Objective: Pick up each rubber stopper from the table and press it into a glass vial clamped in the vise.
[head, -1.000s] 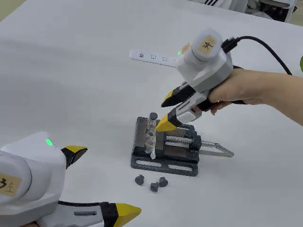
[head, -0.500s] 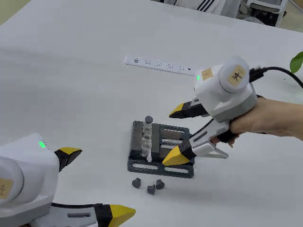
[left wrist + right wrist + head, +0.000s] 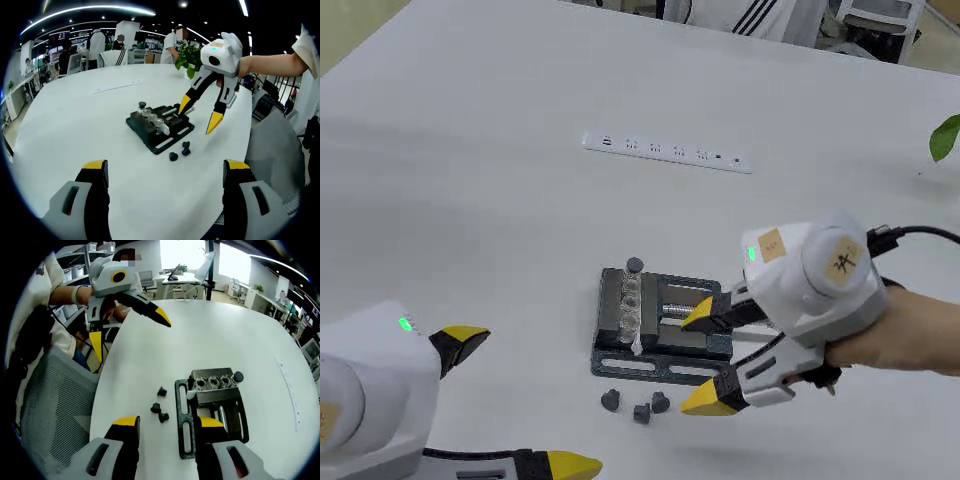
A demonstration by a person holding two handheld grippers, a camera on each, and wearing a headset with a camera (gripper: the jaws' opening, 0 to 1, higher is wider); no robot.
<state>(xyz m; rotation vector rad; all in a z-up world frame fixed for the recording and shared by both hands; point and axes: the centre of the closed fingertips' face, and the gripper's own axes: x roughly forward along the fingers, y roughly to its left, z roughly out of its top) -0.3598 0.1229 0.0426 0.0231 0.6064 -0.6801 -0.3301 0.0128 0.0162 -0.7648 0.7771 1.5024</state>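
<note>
I judge the task roughly a quarter done. The vise (image 3: 620, 360) sits at centre frame in the head view, on the white desk (image 3: 470, 180), with a row of vials clamped between its blocks. The end vial (image 3: 633, 282), at the top of the row in that view, carries a dark stopper (image 3: 634, 265) in its mouth; how fully it is pressed home I cannot tell. In the right gripper view the three open vials (image 3: 213, 382) beside it show bare mouths. Three loose stoppers (image 3: 641, 412) lie in a small cluster on the desk just below the vise base, apart from it. By my count that leaves three picks and three presses. The right tongs (image 3: 698, 362) hang at lower right of centre in the head view, held in a hand (image 3: 905, 340) entering from the right edge. Their jaws stand wide apart and carry nothing, the upper tip over the right part of the vise, the lower tip just right of the stopper cluster and pointing toward it. Whether that lower tip is at desk level or clear above it I cannot tell. The left tongs (image 3: 520, 400) occupy the lower left corner, well apart from the vise, jaws likewise wide and empty, pointing right toward the work. I read the right tongs as placed to take the next stopper.
</note>
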